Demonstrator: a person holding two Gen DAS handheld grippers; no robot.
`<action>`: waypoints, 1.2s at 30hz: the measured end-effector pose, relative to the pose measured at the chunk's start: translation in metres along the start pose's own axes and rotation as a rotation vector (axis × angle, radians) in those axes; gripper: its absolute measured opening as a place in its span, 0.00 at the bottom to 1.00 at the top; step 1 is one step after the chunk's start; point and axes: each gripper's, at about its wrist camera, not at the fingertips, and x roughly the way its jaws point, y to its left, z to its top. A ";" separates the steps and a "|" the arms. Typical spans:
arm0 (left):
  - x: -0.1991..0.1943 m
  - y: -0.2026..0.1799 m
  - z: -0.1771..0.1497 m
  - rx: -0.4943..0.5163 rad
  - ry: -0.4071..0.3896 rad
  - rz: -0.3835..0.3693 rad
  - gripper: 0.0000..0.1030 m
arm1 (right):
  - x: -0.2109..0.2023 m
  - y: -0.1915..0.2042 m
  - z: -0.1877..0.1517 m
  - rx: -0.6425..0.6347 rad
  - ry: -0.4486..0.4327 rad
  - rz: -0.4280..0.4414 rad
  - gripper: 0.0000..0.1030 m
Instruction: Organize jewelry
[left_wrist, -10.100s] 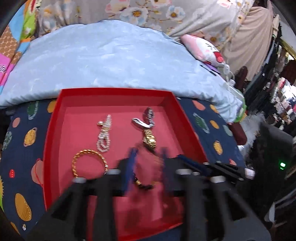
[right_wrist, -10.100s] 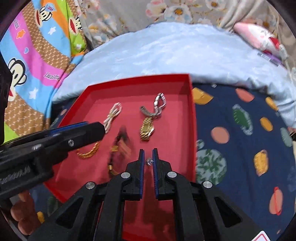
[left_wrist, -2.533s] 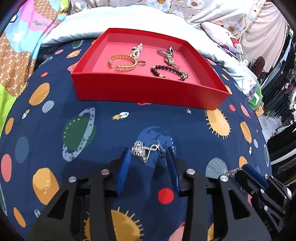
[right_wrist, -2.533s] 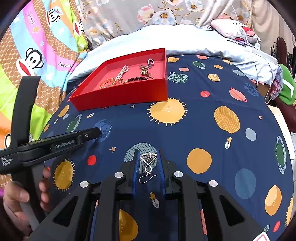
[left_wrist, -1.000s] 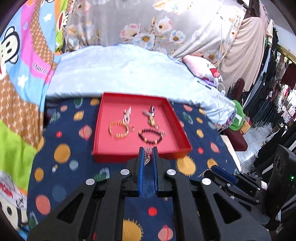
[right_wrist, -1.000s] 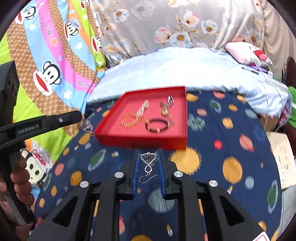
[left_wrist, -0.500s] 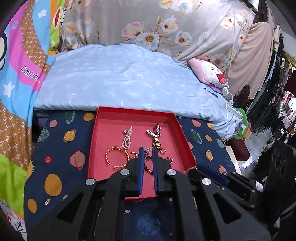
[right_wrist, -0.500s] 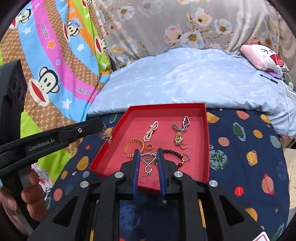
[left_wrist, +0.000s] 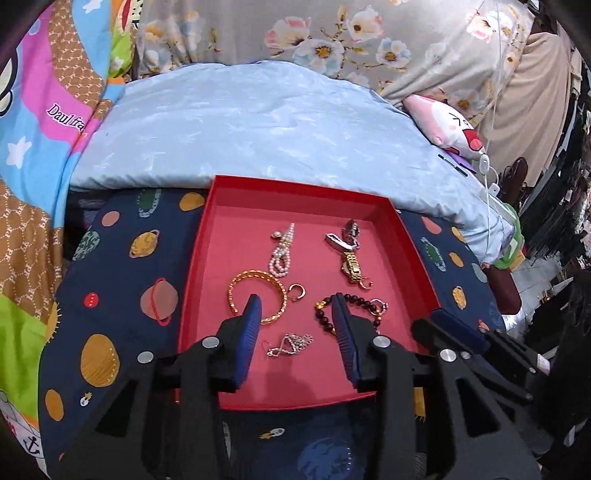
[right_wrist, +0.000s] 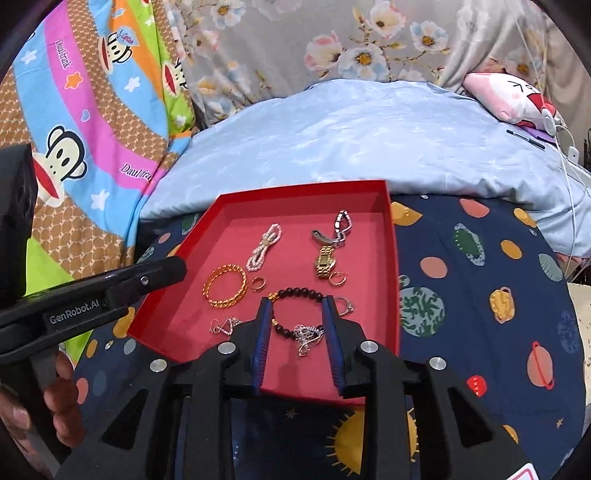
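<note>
Two silver earrings lie in a red tray (left_wrist: 192, 295) on a bed

The left gripper (left_wrist: 297, 321) and right gripper (right_wrist: 297, 325) have just been opening; each stands apart over its own earring (left_wrist: 291, 343) (right_wrist: 308, 338), pads clear, beside a gold bangle (left_wrist: 256, 297) and bead bracelet (right_wrist: 295, 295)

Bright, even indoor light; sharp focus; strong fisheye bending, dark corners.
</note>
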 end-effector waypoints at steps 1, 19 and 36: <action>-0.001 0.003 0.000 -0.009 0.000 0.001 0.37 | -0.001 -0.002 0.001 0.002 -0.001 -0.002 0.27; -0.026 -0.004 -0.023 0.037 -0.026 0.107 0.37 | -0.030 0.006 -0.016 0.004 -0.011 -0.031 0.27; -0.052 -0.023 -0.078 0.074 -0.032 0.213 0.37 | -0.062 0.026 -0.058 0.029 -0.021 -0.093 0.45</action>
